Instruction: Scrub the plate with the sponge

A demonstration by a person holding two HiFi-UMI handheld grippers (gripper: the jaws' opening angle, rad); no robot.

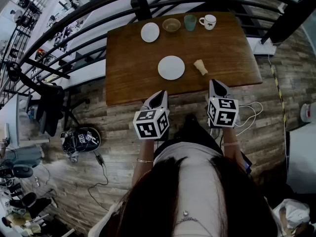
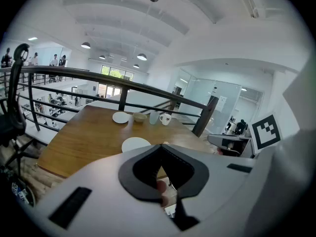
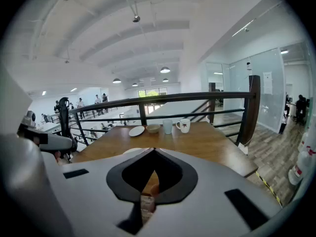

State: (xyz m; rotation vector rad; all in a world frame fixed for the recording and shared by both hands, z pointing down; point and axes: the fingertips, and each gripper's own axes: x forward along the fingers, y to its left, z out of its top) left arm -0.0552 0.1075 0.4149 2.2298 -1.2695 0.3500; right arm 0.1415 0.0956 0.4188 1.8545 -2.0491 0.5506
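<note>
A white plate (image 1: pixel 171 67) lies in the middle of the wooden table (image 1: pixel 128 58), with a tan sponge (image 1: pixel 200 66) standing just to its right. My left gripper (image 1: pixel 161 95) hovers off the table's near edge, below and left of the plate, shut and holding nothing. Likewise shut and holding nothing, my right gripper (image 1: pixel 215 83) sits at that edge below the sponge. In the left gripper view the plate (image 2: pixel 135 144) shows just beyond the closed jaws of the left gripper (image 2: pixel 161 147). The right gripper (image 3: pixel 154 150) points at the table, a sliver of plate (image 3: pixel 130 150) showing above its body.
At the table's far side stand a second plate (image 1: pixel 150 32), a brown bowl (image 1: pixel 171 24), a green cup (image 1: pixel 190 22) and a white mug (image 1: pixel 208 21). A black railing (image 1: pixel 143 4) runs behind the table. White cables (image 1: pixel 249 113) and a dark bag (image 1: pixel 81 138) lie on the floor.
</note>
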